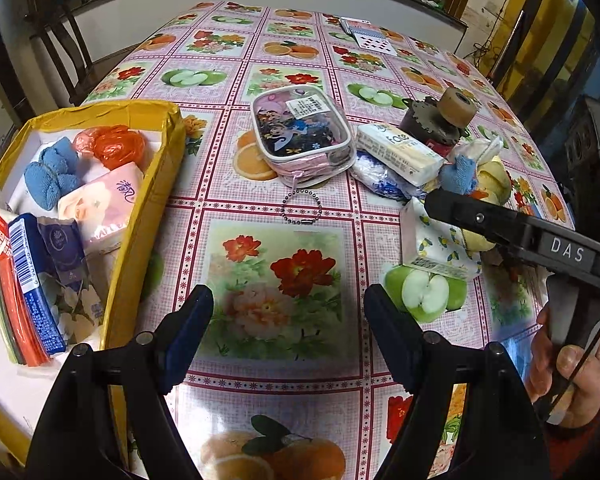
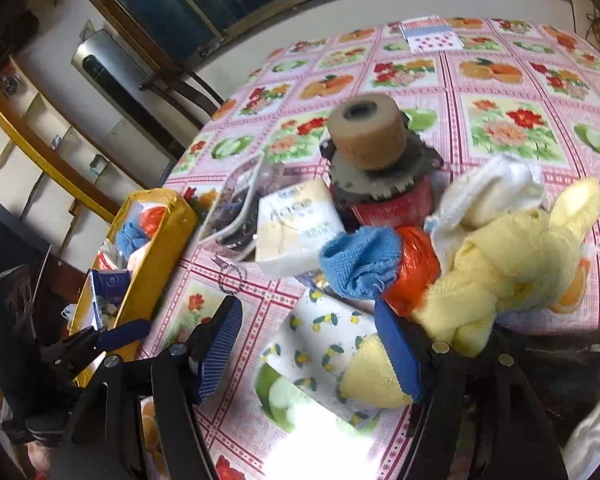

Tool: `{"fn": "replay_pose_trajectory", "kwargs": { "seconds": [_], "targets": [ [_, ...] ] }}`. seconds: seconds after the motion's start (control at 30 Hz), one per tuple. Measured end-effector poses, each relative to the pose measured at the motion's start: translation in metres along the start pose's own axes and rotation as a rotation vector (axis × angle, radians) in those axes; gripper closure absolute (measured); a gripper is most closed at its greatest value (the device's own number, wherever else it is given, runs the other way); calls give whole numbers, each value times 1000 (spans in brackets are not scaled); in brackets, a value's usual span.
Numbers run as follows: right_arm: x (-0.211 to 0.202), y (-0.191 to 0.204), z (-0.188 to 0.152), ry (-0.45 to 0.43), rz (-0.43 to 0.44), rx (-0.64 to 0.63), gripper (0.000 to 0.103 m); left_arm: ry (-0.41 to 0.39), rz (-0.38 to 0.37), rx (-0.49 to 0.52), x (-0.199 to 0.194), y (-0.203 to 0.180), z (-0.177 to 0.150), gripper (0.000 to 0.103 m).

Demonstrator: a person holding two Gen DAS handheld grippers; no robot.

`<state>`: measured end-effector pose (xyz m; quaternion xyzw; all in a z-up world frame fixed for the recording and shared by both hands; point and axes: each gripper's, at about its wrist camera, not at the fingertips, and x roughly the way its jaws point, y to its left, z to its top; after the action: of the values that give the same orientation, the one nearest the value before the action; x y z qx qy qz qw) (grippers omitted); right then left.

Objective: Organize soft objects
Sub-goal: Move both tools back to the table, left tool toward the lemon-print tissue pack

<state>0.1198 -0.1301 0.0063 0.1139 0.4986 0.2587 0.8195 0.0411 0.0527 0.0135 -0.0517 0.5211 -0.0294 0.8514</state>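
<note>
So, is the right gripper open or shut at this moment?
Open. In the right wrist view the right gripper has a wide gap between its blue pads, with the lemon-print tissue pack lying beneath, not gripped.

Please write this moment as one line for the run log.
left gripper: open, over table | right gripper: open, at lemon-print tissue pack | yellow box: partly filled | pile: unsorted

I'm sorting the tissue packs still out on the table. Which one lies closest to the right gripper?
The lemon-print tissue pack, lying between the open fingers of the right gripper. The white and yellow tissue pack sits farther back, beside the clear pouch.
</note>
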Motion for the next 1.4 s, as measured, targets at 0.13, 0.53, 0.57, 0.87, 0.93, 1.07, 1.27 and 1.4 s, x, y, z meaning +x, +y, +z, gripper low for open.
{"fn": "replay_pose_trajectory", "kwargs": {
  "seconds": [0.13, 0.53, 0.57, 0.87, 0.93, 1.07, 1.27, 1.4],
  "targets": [
    [-20, 7, -20, 41, 191, 59, 31, 5, -3, -17, 5, 4, 0, 25],
    [4, 8, 8, 75, 82, -17, 20, 12, -19, -7, 4, -11, -11, 25],
    [9, 5, 6, 86, 50, -10, 20, 22, -19, -14, 5, -8, -12, 25],
    [-51, -1, -42, -9, 234, 110, 19, 12, -6, -44, 6, 2, -9, 25],
    [-70, -9, -43, -53, 233, 126, 19, 17, -19, -46, 9, -2, -7, 25],
    [-99, -32, -47, -109, 217, 172, 18, 9, -11, 28, 12, -27, -1, 25],
    [-125, -65, -57, -140, 161, 220, 18, 10, 18, 287, 18, -68, 5, 25],
    [-129, -76, -57, -150, 153, 246, 18, 14, 6, 372, 19, -78, 4, 23]
  ]
}}
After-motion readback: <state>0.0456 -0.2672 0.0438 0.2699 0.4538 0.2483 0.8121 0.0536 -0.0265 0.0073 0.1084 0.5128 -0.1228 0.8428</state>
